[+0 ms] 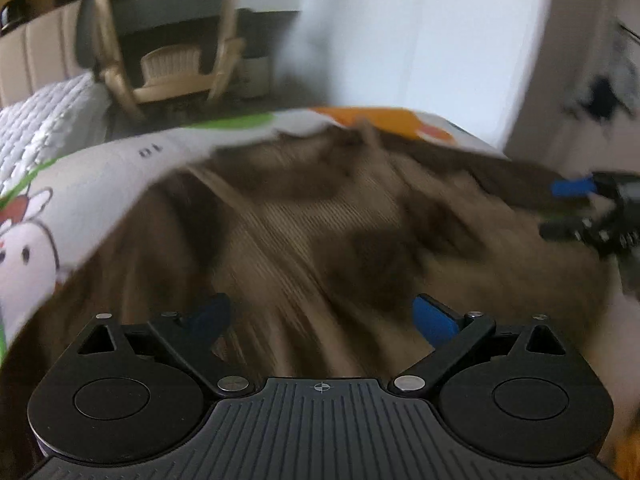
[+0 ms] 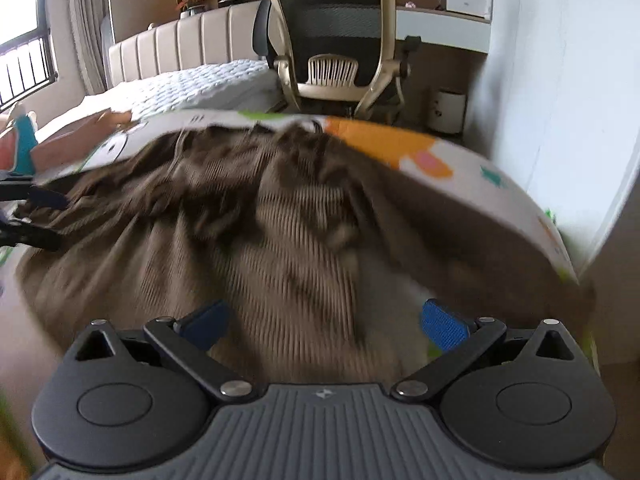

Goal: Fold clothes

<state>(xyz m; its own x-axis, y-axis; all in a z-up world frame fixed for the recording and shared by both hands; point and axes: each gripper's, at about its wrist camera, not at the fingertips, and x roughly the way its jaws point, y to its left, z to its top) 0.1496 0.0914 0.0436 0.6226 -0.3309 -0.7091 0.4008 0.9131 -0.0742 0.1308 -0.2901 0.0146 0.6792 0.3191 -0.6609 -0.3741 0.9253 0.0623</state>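
Note:
A brown ribbed garment (image 1: 304,232) lies crumpled on a cartoon-printed mat (image 1: 100,184); it also fills the right wrist view (image 2: 280,232). My left gripper (image 1: 320,316) is open just above the garment's near part, blue pads wide apart, nothing held. My right gripper (image 2: 324,320) is open over the garment's near edge, also empty. Each gripper shows in the other's view: the right one at the right edge of the left wrist view (image 1: 580,204), the left one at the left edge of the right wrist view (image 2: 36,216). Both views are motion-blurred.
A beige mesh office chair (image 2: 336,56) stands beyond the mat's far edge. A bed with a white quilt (image 2: 200,88) is at the back left. A white wall (image 2: 560,100) runs along the right. A desk (image 2: 440,24) is behind the chair.

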